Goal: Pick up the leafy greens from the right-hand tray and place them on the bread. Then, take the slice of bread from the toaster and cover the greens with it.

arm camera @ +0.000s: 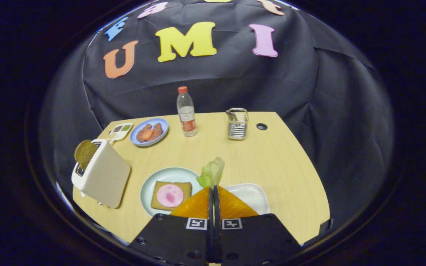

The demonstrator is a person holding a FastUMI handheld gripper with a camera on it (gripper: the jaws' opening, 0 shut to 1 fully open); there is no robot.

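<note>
Pale green and floppy, the leafy greens [212, 171] are pinched at their lower edge between the gripper [213, 188] fingers, closed tight on them. They hang above the gap between the white tray [252, 194] and the plate [154, 177] holding the bread [159, 201] with its pink slice. Light and limp, probably easily torn; the edge grip looks thin, though the contact is partly hidden.

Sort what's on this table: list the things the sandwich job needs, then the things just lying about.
Needed:
- gripper, fingers shut on the leafy greens
- bread with a pink slice on the pale plate
- white tray
- toaster with its bread slice

Lying about:
- water bottle
- metal holder
- blue plate of food
- small divided dish
</note>
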